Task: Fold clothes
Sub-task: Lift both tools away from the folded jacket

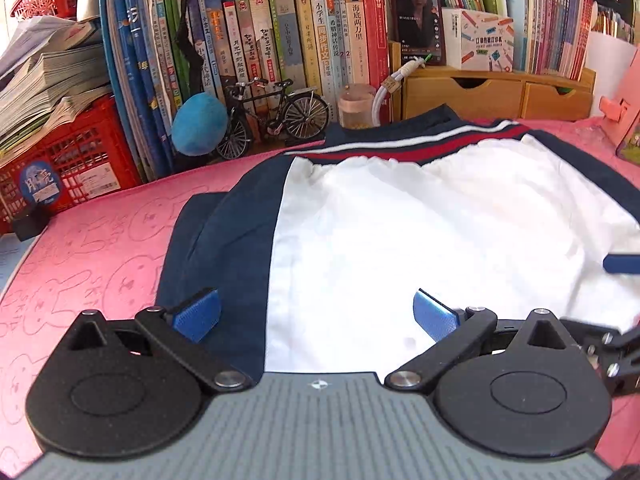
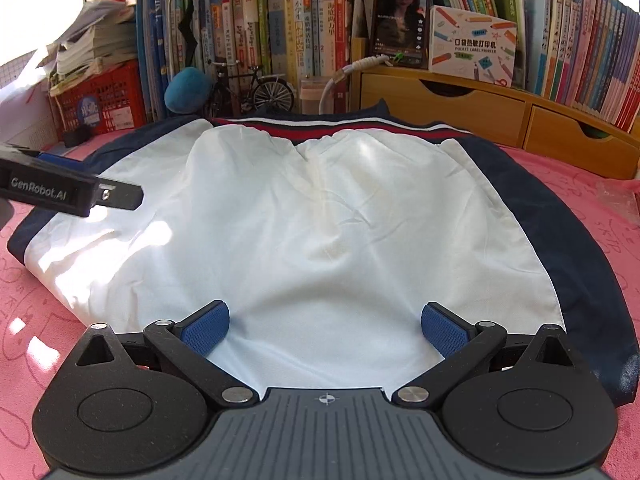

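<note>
Both my grippers, left (image 1: pixel 316 314) and right (image 2: pixel 325 327), hover level with jaws spread wide, empty, over the garment's (image 2: pixel 320 216) near hem just ahead.

My left gripper (image 1: pixel 316 316) and right gripper (image 2: pixel 325 326): black linkages, silver screws, blue ribbed pads (image 2: pixel 206 326), grey ridged housing.

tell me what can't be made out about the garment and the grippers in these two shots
- Near hem of the white and navy garment: hidden under each gripper body in both wrist views.
- Garment type and sleeves: not discernible; it lies spread on the pink mat.
- Left gripper and right gripper: both open, but touching the cloth or hovering is unclear.
- In the right wrist view, the left gripper's fingertips are cut off by the left edge.
</note>
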{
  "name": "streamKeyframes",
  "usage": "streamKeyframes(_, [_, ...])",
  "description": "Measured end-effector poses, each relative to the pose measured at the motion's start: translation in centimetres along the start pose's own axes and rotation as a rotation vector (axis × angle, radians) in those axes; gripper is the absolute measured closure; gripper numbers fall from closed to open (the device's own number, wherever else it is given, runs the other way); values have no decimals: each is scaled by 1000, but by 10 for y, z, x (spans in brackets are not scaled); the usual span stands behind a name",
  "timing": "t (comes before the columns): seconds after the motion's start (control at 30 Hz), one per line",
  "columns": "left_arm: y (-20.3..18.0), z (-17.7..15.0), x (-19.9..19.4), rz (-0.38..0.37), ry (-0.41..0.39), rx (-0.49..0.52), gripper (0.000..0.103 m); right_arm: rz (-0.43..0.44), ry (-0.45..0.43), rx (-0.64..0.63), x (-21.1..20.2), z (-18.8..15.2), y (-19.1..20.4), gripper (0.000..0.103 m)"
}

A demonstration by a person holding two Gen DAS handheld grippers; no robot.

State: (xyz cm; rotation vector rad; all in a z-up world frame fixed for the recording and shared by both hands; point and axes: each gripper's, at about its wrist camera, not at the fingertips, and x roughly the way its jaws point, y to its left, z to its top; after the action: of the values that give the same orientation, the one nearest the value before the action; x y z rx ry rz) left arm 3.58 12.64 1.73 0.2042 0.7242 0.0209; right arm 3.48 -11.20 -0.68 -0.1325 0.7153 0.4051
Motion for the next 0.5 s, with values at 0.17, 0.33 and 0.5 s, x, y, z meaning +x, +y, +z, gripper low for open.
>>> streamKeyframes(0.17, [47, -37, -13, 162, -10, -1, 0, -3, -1, 2, -1, 0, 0, 0])
streamKeyframes(0.33, [106, -53, -14, 347, 83, -155, 0, -4, -2, 2, -1, 0, -1, 0])
streamKeyframes(0.5, [94, -53, -49, 195, -26, -257, 0, -8, -3, 4, -1, 0, -1, 0])
